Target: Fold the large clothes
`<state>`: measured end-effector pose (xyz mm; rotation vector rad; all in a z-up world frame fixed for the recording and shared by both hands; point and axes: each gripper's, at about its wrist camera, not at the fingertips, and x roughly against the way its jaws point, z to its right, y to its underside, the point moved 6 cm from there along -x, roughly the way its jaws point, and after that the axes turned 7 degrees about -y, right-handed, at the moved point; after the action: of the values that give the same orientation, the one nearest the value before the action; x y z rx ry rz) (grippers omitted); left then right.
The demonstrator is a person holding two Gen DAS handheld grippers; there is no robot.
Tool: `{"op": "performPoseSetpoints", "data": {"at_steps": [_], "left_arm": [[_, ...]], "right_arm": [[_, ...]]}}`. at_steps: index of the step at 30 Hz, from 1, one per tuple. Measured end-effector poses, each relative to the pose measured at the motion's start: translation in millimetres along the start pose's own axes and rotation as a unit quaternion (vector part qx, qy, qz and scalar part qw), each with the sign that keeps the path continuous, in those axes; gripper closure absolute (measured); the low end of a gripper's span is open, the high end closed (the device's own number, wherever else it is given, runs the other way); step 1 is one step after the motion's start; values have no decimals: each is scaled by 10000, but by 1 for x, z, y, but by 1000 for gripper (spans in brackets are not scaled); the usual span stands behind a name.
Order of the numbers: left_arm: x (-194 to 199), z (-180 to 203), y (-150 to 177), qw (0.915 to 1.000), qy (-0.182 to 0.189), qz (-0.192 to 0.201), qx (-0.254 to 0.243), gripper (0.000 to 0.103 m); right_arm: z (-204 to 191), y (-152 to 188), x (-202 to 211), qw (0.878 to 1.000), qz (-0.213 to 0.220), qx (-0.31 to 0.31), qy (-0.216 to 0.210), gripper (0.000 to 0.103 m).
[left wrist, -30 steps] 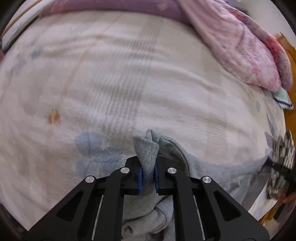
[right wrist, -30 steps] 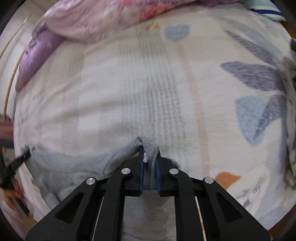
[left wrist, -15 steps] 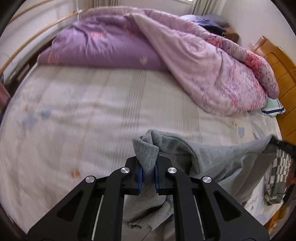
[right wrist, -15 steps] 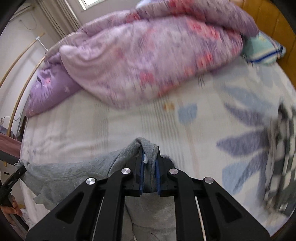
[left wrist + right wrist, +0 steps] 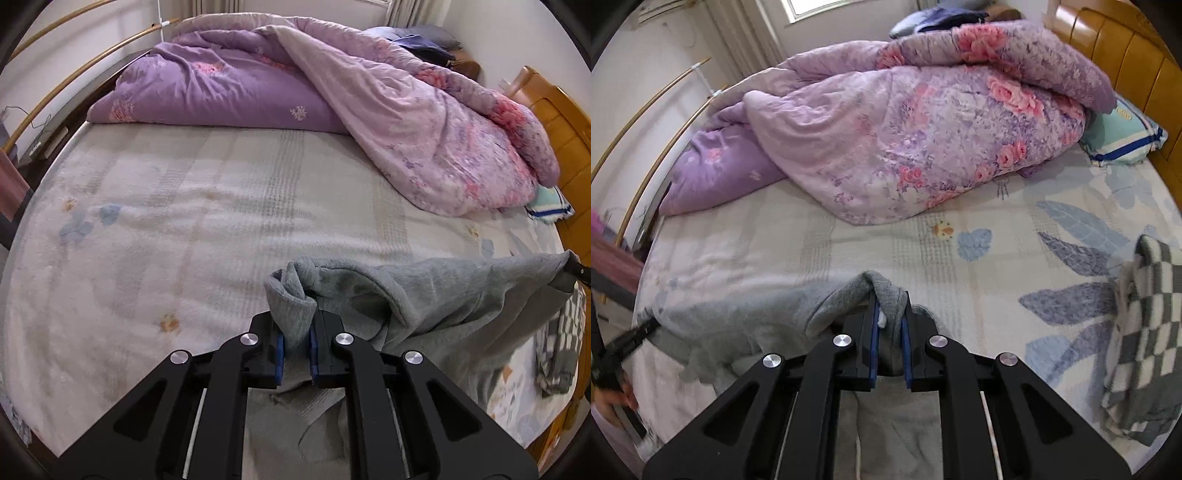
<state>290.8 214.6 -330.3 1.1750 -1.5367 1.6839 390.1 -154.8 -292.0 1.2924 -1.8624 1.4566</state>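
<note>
Grey fleece fills the narrow gap between the blue-padded jaws of the left gripper (image 5: 294, 349), which points steeply down over the near edge of the bed (image 5: 192, 236). Its jaws stand almost together, pinching a rolled bunch of the grey sweatshirt (image 5: 436, 295). The right gripper (image 5: 889, 345) is tilted down in the same way, and its jaws are likewise nearly closed on a fold of the same garment, with a small white tag showing against the left pad.

Between the two grips the sweatshirt is stretched roughly level, its long axis running left to right along the near side of the bed. In the left wrist view it reaches away to the right, where the other gripper's dark tip holds the far corner; in the right wrist view it reaches left to the other gripper, with a hand (image 5: 609, 400) on that tool at the frame edge. The rest of the cloth hangs down below the jaws, loose and creased, with a ribbed band visible.

Far across the bed lies a bunched purple floral quilt (image 5: 923, 122). A grey-and-white checked garment (image 5: 1145, 332) sits at the right, near the sweatshirt but apart from it.
</note>
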Motion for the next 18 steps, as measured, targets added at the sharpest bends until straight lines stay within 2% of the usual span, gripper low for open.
{"op": "performPoseSetpoints", "data": {"at_steps": [2, 4, 9, 14, 18], "left_arm": [[14, 2, 13, 9999, -28, 20, -134, 93], [30, 3, 40, 9996, -61, -15, -286, 93], [37, -7, 114, 9986, -114, -498, -117, 93], [9, -25, 193, 9908, -133, -1269, 455, 93], [-32, -25, 252, 9800, -263, -1891, 555, 93]], "right_arm": [[-1, 17, 16, 10000, -50, -52, -59, 94], [-3, 42, 32, 9998, -161, 43, -58, 94], [1, 108, 48, 9977, -682, 9, 28, 94], [23, 195, 31, 9883, -1480, -281, 255, 94], [37, 264, -9, 9734, -2226, -262, 473, 93]]}}
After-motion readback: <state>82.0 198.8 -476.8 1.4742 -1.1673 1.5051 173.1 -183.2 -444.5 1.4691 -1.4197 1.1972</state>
